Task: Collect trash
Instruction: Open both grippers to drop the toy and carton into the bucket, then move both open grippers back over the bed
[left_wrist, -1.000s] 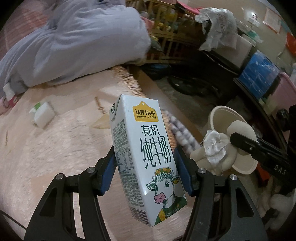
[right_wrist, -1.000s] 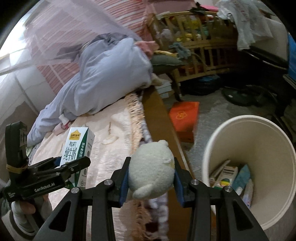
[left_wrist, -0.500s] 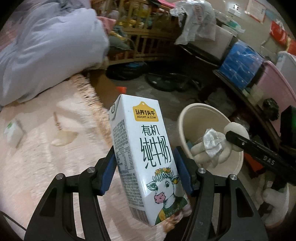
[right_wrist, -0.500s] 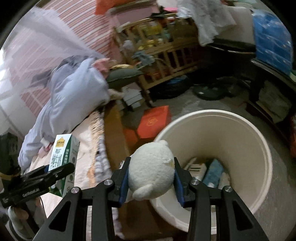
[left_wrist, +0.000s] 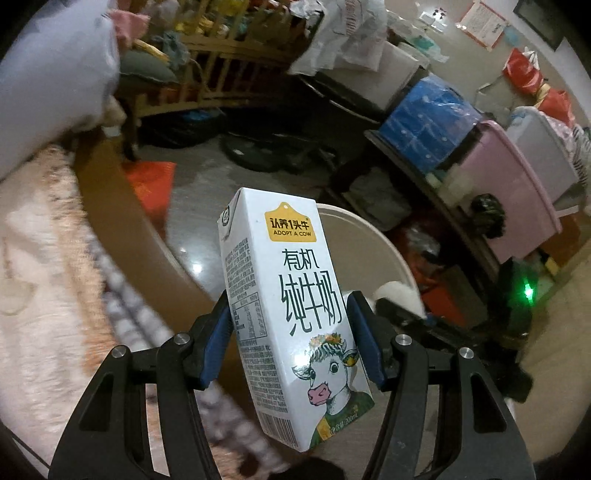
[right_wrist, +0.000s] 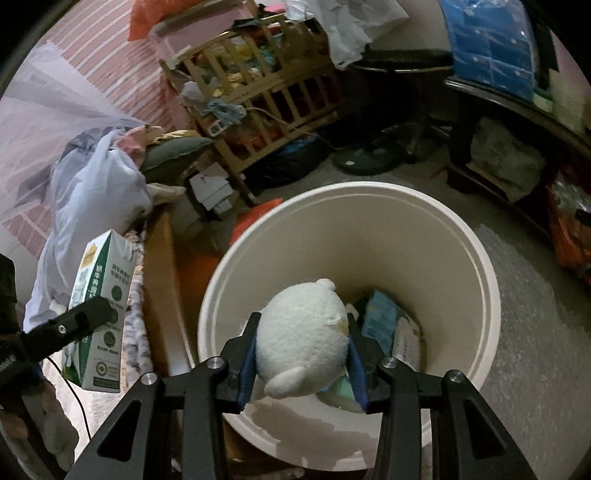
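Note:
My left gripper (left_wrist: 290, 341) is shut on a white milk carton (left_wrist: 291, 306) with a cow picture, held upright and slightly tilted over the bed's wooden edge. Behind it shows the rim of a cream waste bin (left_wrist: 391, 251). My right gripper (right_wrist: 301, 350) is shut on a white plush toy (right_wrist: 303, 339), held above the open mouth of the cream waste bin (right_wrist: 487, 295). Several cartons and packets (right_wrist: 384, 325) lie at the bin's bottom. In the right wrist view the milk carton (right_wrist: 101, 295) and the left gripper's finger (right_wrist: 70, 325) sit at the left.
A fluffy beige blanket (left_wrist: 40, 258) covers the bed at left, with a lilac quilt (right_wrist: 88, 199) heaped behind. An orange box (left_wrist: 151, 184) lies on the floor. A wooden crib (right_wrist: 258, 99), a dark shelf with blue packs (left_wrist: 428, 118) and a pink tub (left_wrist: 517, 192) crowd the room.
Both grippers have swung from over the bed toward the bin. The plush toy now hangs over the bin's mouth, and the milk carton has come to the bed's edge near the bin.

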